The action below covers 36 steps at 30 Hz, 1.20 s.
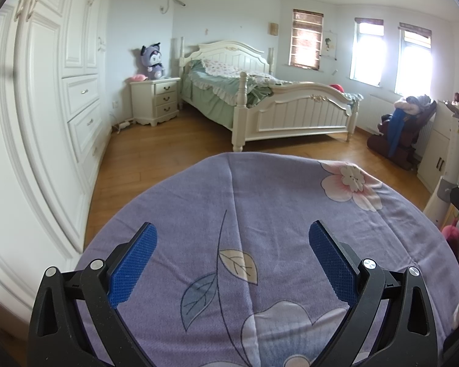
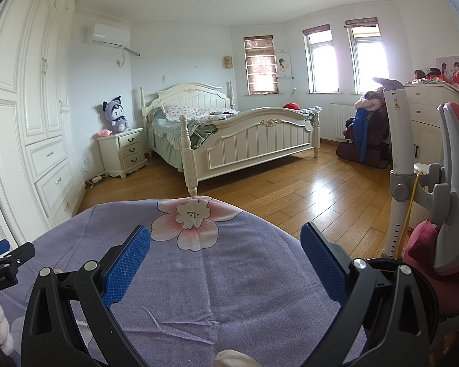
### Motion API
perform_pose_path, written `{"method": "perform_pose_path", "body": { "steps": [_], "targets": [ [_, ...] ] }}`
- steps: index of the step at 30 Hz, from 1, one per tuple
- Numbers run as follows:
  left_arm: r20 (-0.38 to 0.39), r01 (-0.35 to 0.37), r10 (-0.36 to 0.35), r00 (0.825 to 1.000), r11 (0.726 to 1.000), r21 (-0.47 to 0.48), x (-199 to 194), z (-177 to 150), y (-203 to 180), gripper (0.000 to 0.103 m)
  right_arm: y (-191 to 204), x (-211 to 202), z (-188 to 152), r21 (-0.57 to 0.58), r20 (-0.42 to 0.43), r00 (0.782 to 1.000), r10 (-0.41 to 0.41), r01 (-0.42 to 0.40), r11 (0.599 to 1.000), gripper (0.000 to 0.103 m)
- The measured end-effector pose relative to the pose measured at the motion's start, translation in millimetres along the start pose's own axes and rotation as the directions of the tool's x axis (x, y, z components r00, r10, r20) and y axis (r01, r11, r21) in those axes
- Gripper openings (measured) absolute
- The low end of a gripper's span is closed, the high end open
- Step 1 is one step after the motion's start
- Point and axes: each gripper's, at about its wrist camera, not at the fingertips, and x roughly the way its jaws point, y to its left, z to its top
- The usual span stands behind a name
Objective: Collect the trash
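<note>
Left wrist view shows the left claw (image 1: pixel 232 263) spread wide and empty above the purple flowered cloth (image 1: pixel 260 214), the right claw (image 2: pixel 225 263) likewise, with no trash visible, so its handling and grip point can't be judged.

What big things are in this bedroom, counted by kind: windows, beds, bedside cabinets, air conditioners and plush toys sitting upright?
Windows: 3
Bed: 1
Bedside cabinet: 1
Air conditioner: 1
Purple plush toy: 1
Total: 7
</note>
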Motion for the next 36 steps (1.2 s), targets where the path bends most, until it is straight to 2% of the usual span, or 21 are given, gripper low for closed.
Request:
{"method": "perform_pose_path", "body": {
  "steps": [36],
  "targets": [
    [0.020, 0.001, -0.001, 1.000, 1.000, 0.003, 0.4, 4.1, -1.2, 0.098, 0.4, -0.3, 0.3, -0.001, -0.001, 1.000, -0.001, 0.001, 1.000, 0.097]
  ]
}}
